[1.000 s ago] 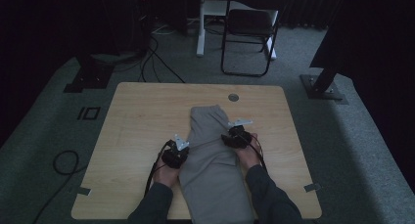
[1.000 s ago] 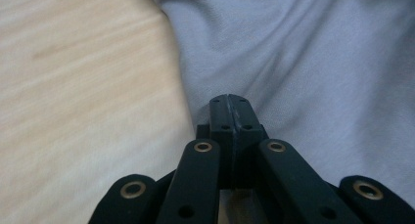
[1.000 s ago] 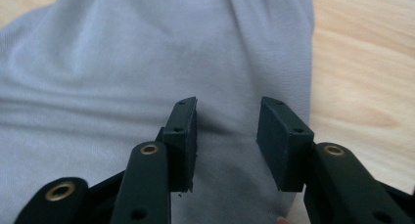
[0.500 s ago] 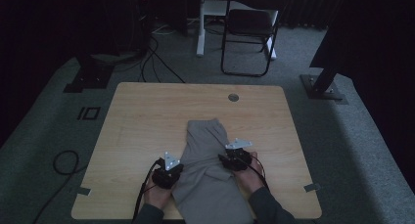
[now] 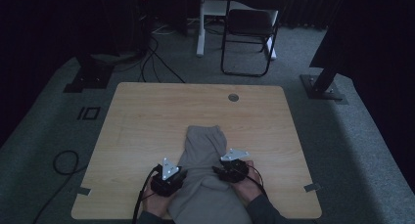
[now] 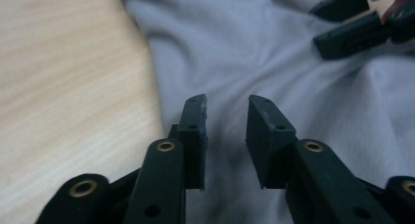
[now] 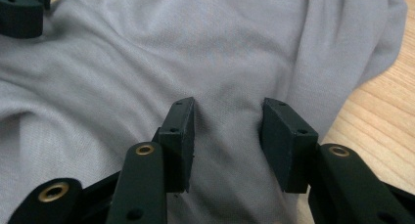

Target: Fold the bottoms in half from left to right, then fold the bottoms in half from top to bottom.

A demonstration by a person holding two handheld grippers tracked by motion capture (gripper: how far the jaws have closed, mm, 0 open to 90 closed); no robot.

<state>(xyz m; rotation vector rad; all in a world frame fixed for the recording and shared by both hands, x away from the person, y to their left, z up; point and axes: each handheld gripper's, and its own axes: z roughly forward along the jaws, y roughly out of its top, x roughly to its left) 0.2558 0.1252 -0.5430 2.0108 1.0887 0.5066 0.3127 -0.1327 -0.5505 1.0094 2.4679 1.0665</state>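
Both hand-held grippers, left [image 5: 172,175] and right [image 5: 226,169], stand open over the grey garment [image 5: 205,150] mid-fold; next, pinch fresh edges.

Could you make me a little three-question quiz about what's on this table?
1. True or false: the grey garment lies on the wooden table.
2. Which hand-held gripper sits at the garment's left edge in the high view: A left, B right?
3. What small round thing is set in the table near its far edge?

Key: 1 true. 2 A. 3 A round grommet.
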